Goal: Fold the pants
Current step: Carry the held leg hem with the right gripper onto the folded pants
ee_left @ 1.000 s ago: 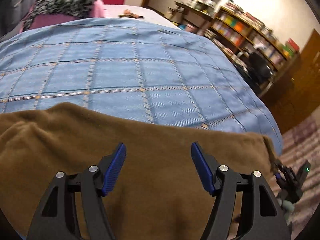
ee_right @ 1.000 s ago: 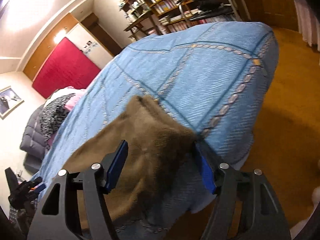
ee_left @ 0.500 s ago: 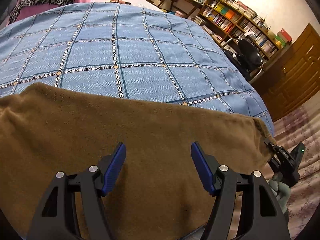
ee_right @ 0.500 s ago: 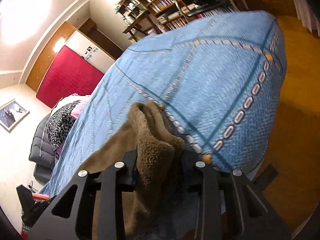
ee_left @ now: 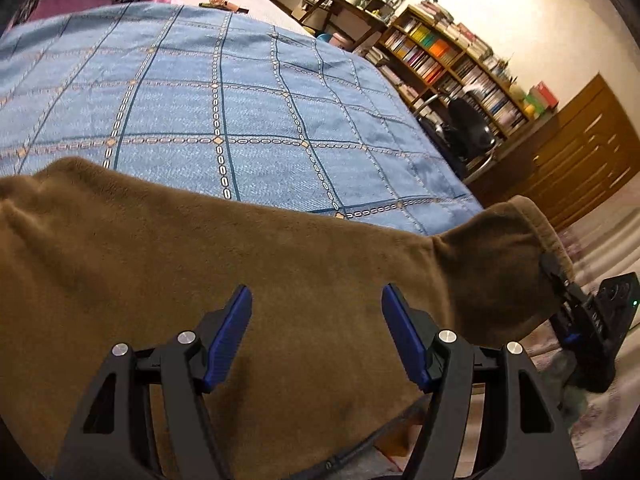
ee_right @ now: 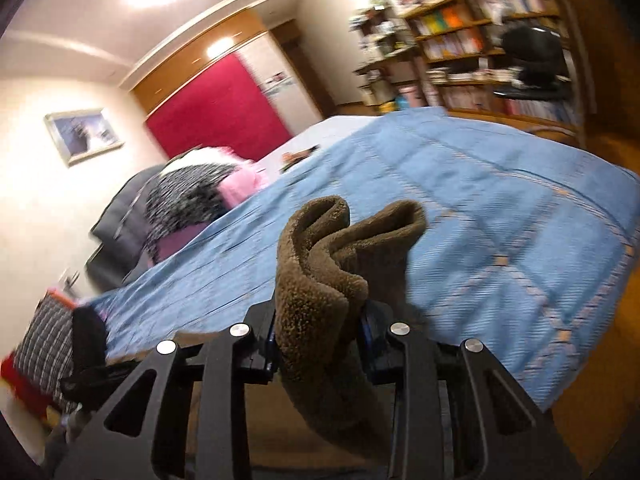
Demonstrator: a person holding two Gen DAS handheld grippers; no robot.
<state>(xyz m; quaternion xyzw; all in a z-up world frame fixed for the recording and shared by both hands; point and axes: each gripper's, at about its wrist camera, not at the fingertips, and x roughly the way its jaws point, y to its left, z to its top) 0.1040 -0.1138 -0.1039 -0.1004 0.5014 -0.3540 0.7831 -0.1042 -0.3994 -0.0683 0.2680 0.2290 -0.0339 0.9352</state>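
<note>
Your right gripper [ee_right: 320, 336] pinches a bunched end of the brown fleece pants [ee_left: 168, 280], lifted off the blue checked bedspread [ee_left: 248, 120]. Your left gripper [ee_left: 316, 320] hovers above the pants, jaws wide, holding nothing.

Right gripper [ee_right: 320, 338] clamped on bunched brown fleece pants [ee_right: 320, 280], raised above blue checked bedspread [ee_right: 500, 216], bookshelves [ee_right: 480, 40] beyond

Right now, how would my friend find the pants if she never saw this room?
Look for the big bed with the blue checked bedspread. Along its near edge lie the pants, a fuzzy brown spread of cloth, with one end bunched up in the right gripper. They are the only plain brown, fleecy thing there; the pile by the pillows is spotted and pink.
</note>
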